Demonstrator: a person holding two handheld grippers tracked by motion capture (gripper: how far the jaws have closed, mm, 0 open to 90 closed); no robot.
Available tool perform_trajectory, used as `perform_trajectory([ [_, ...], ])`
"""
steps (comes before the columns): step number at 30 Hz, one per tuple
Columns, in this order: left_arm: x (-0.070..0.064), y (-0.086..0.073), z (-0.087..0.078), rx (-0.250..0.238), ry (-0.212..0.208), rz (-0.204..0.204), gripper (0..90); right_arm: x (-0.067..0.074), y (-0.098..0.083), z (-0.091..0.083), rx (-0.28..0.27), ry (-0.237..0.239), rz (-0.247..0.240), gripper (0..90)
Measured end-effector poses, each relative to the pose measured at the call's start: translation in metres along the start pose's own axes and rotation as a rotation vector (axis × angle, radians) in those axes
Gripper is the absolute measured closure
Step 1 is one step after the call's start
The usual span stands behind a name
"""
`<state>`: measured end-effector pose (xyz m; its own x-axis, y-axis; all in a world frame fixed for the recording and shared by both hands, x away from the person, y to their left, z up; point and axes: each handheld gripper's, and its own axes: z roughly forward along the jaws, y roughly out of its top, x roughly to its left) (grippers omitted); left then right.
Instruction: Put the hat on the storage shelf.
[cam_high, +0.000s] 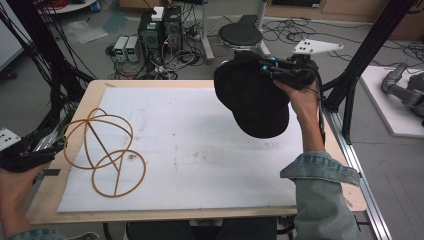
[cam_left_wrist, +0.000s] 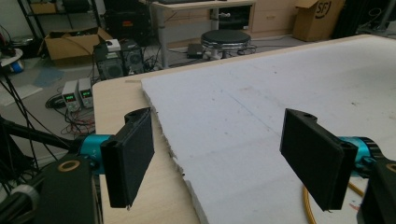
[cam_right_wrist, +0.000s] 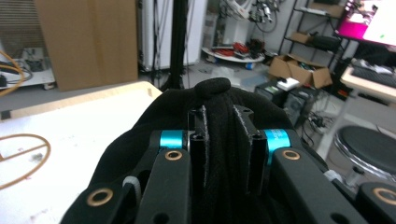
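High view overhead facing forward, both gripper views low and close, all sharing the white mat (cam_high: 200, 145) and stool (cam_high: 240, 36)

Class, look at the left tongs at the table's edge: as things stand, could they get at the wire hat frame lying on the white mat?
Probably yes. The left tongs are open and empty, right beside the wire frame, with nothing between them. The right tongs hold the black hat far off.

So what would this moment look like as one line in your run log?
right gripper: shut on black cap, held above table | left gripper: open, near wire frame | white mat: bare middle
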<state>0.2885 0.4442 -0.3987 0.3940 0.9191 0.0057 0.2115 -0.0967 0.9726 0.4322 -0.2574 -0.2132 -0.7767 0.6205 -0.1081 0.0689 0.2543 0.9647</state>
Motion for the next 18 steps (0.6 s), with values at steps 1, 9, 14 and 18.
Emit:
perform_trajectory([
  [1,0.0,0.0,0.0,0.0,0.0,-0.001,26.2,0.002,0.003,0.003,-0.005,0.008,-0.016,78.6],
  [9,-0.001,0.0,0.001,0.004,-0.008,0.003,26.3,0.016,0.02,0.018,-0.032,0.087,-0.06,78.6],
  [14,-0.002,0.0,0.003,0.007,-0.011,0.003,26.2,0.029,0.033,0.027,-0.048,0.146,-0.097,78.6],
  [18,-0.001,0.0,0.002,0.006,-0.011,0.004,26.2,0.038,0.041,0.033,-0.057,0.185,-0.113,78.6],
])
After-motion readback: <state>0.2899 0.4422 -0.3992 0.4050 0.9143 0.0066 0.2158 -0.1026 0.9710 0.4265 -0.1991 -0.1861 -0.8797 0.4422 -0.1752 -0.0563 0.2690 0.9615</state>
